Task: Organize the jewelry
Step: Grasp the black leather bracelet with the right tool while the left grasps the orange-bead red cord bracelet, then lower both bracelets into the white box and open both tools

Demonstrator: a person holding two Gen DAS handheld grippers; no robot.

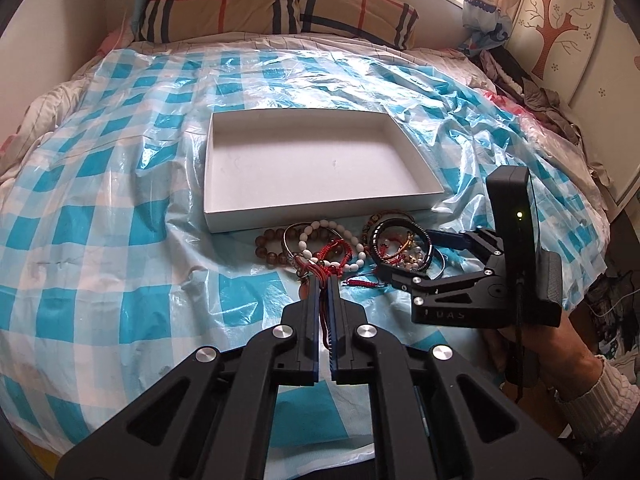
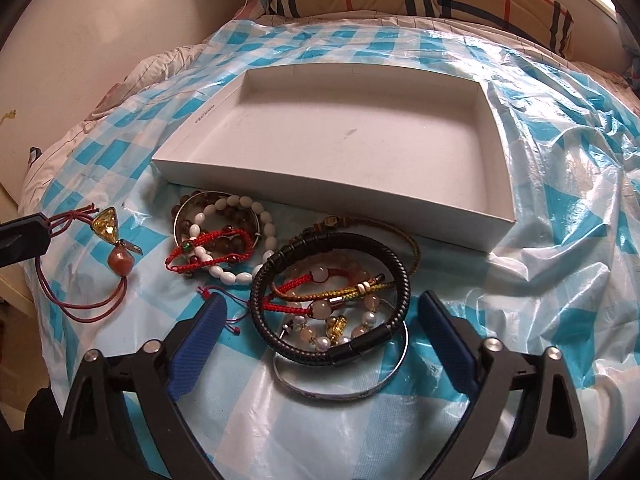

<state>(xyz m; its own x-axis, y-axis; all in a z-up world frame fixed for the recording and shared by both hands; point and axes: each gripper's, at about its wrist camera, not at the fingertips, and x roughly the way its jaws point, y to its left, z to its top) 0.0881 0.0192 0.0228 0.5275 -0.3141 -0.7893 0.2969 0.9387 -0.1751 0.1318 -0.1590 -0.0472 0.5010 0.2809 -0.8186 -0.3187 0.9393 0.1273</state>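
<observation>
My left gripper (image 1: 324,280) is shut on the dark red cord (image 2: 60,220) of a necklace. The necklace carries a yellow triangular pendant (image 2: 106,226) and a reddish bead (image 2: 120,260), both hanging next to the gripper's tip. An empty white box (image 1: 320,212) (image 2: 320,196) lies on the checked sheet beyond the jewelry. My right gripper (image 2: 320,308) (image 1: 416,256) is open, its blue pads either side of a black braided bracelet (image 2: 280,344) without touching it. That bracelet lies on beaded strands and a silver bangle (image 2: 340,394). A white bead bracelet (image 2: 224,272) (image 1: 303,245) and red cords lie to the left.
A blue-and-white checked plastic sheet (image 1: 120,240) covers the bed. A plaid pillow (image 1: 260,4) lies at the head, and clothes (image 1: 540,100) are heaped at the right edge. A hand in a white knit sleeve (image 1: 592,396) holds the right gripper.
</observation>
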